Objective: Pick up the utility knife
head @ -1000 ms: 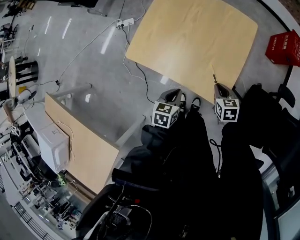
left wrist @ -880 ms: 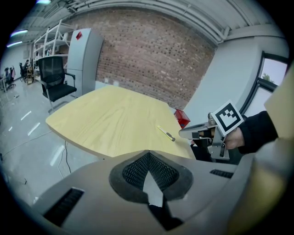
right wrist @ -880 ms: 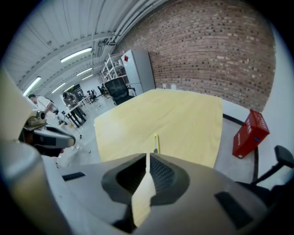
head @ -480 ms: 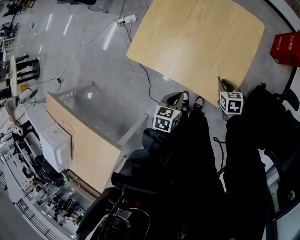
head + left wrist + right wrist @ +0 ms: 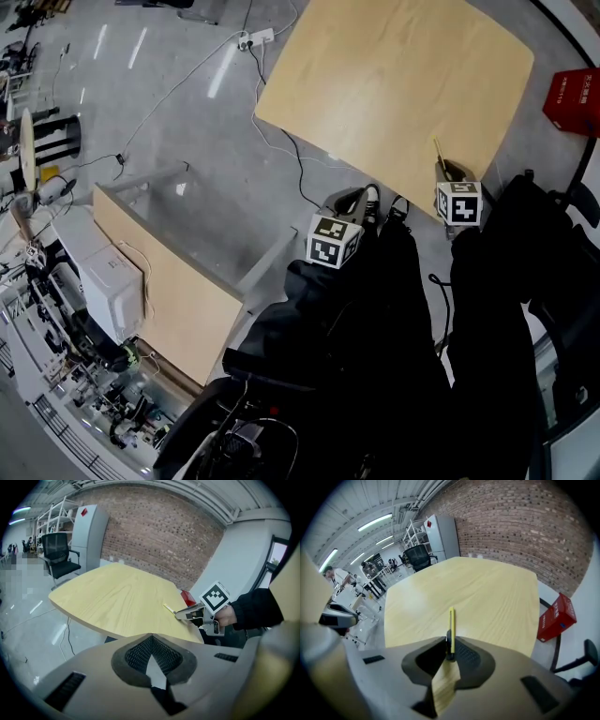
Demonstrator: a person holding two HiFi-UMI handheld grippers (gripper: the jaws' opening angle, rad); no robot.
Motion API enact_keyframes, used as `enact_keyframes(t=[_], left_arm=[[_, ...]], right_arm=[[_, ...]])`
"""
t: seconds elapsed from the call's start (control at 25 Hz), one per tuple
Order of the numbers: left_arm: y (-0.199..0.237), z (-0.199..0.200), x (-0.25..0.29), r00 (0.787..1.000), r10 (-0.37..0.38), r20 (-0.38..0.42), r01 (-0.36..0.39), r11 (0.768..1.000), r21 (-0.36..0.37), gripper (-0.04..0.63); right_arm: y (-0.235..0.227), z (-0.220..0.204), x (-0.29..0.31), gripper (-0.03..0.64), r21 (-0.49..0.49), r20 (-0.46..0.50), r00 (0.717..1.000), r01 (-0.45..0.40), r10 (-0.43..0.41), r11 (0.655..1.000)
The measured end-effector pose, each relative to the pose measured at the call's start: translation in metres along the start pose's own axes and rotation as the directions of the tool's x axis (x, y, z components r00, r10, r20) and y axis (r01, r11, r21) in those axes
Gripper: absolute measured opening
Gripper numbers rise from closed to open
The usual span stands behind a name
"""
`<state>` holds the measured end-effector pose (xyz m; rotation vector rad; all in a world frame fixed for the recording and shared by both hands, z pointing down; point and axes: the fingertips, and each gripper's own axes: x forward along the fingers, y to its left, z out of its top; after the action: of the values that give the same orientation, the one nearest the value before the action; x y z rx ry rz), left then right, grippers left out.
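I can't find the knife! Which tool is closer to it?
Right. The right tool is shut on the knife, at the table edge. The left tool is shut and empty, off to the knife's left.

No wording can be read in any view. The red rectangular box (image 5: 574,94) carries white print, too small to make out. The tall grey metal cabinet (image 5: 90,534) bears a small red diamond-shaped sticker (image 5: 84,512), with no lettering legible on it. The left white cube (image 5: 333,242) and the right white cube (image 5: 458,203) show only black square marker patterns.
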<state>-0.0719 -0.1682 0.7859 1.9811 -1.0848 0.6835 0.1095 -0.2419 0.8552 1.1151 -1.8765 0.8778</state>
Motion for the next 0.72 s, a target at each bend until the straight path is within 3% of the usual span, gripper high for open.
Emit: enact_keyframes(t=[0.44,0.72], left_arm=[[0.001,0.002,-0.001,1.000,-0.001,0.012,0.001,1.000,0.008,0.000],[-0.014,0.024,-0.009,0.999,-0.013,0.050,0.011,0.999,0.042,0.000]], right_arm=[[0.003,0.008,-0.007,0.052,-0.016,0.045,0.999,0.013,-0.012,1.000],[0.011,0.033,-0.044,0.052,-0.023,0.144,0.990,0.017,-0.014,1.000]])
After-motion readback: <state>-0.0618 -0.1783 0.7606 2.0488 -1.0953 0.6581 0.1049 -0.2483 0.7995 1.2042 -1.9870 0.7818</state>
